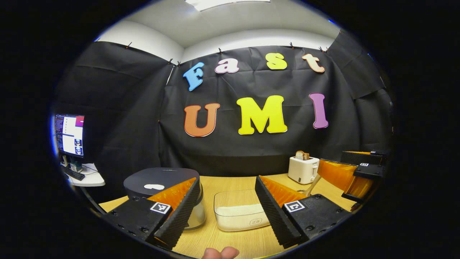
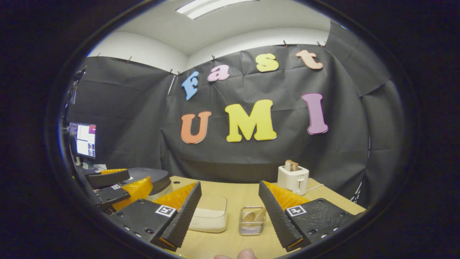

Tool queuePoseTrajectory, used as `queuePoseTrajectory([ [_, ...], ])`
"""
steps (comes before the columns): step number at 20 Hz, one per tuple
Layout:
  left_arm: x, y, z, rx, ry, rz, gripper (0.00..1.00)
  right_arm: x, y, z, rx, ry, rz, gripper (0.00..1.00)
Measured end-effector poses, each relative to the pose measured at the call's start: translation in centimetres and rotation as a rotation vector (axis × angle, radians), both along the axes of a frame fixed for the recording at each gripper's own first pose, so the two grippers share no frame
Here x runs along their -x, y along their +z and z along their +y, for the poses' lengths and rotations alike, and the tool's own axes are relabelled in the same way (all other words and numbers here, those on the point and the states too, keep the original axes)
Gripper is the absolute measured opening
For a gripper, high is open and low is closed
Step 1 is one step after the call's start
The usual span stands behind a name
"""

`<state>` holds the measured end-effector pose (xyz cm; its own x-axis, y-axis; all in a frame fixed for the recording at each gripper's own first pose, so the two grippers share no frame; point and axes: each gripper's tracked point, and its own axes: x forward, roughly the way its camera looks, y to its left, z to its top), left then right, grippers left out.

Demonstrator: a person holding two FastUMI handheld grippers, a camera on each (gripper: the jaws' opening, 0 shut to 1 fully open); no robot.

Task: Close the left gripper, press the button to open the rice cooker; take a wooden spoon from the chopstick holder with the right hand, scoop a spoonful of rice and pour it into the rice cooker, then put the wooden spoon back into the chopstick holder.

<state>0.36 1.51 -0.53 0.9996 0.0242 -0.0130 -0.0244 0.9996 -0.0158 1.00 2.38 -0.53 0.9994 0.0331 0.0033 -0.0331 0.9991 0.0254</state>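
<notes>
Both hand-held grippers level above the counter (image 1: 230, 183), jaws apart.
We see the left hand-held gripper (image 1: 224, 214) facing a rice container (image 1: 240, 212) at 12 o'clock; the right hand-held gripper (image 2: 228, 216) faces a chopstick holder (image 2: 252, 221) with a wooden spoon (image 2: 251, 216).

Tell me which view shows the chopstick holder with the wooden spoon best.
The right gripper view: the chopstick holder stands on the table between that gripper's open fingers, with the wooden spoon inside it. In the left gripper view I cannot make the holder out; the right gripper covers that part of the table.

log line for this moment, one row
phase: start | left gripper: open | right gripper: open | rice cooker: closed | spoon: in holder
</notes>
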Motion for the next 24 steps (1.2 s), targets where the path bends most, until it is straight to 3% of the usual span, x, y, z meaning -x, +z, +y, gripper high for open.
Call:
queuePoseTrajectory([
  [10,-0.1,-0.2,0.1,-0.001,0.023,0.008,0.99,-0.2,-0.4,-0.8,-0.002,-0.002,0.003,0.95],
  [19,0.2,0.4,-2.3,0.071,0.052,0.004,0.99,0.1,-0.9,-7.1,0.021,-0.091,-0.005,0.96],
  [22,-0.1,0.4,-0.2,0.065,0.097,0.037,0.98,-0.6,-2.1,-7.4,-0.008,-0.057,0.018,0.92],
  [24,0.0,0.1,2.0,0.053,0.132,0.080,0.98,-1.1,-2.7,-8.0,-0.041,-0.036,0.030,0.95],
])
